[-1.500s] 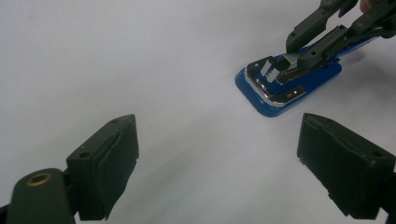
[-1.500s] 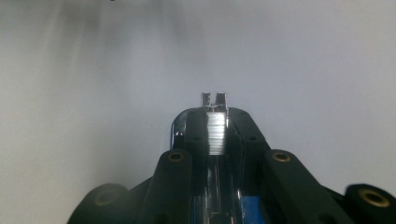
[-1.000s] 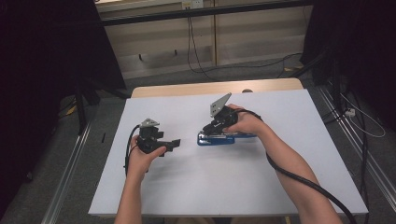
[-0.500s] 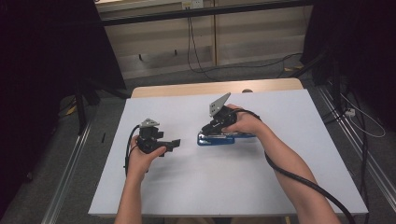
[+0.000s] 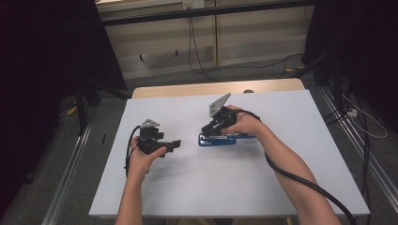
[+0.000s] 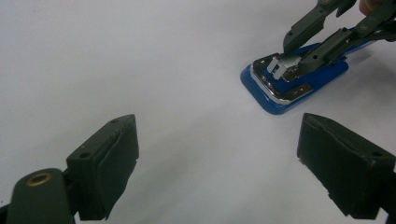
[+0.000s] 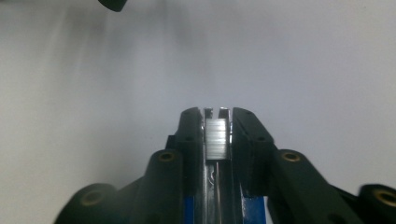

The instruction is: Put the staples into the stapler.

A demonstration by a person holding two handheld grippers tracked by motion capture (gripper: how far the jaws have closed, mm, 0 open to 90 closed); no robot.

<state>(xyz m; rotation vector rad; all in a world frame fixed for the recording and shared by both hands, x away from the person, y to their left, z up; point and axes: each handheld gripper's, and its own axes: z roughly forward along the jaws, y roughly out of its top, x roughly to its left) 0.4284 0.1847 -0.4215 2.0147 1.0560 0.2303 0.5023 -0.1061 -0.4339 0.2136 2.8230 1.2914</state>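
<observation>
Right now my right hand-held gripper (image 5: 210, 128) sits over the blue stapler (image 5: 220, 140), which lies near the middle of the white table (image 5: 281, 178), at about 3 o'clock from my left hand-held gripper (image 5: 174, 144). Looking along my right one, the jaws are narrow on either side of the stapler's metal staple channel (image 7: 216, 140), close against it; they have just been opening a little, and I cannot tell whether the pads press on it. The stapler's top arm is swung up, so the silver channel (image 6: 284, 68) is exposed. My left hand-held gripper is wide, nothing between its jaws, hovering above bare table and pointing toward the stapler.
</observation>
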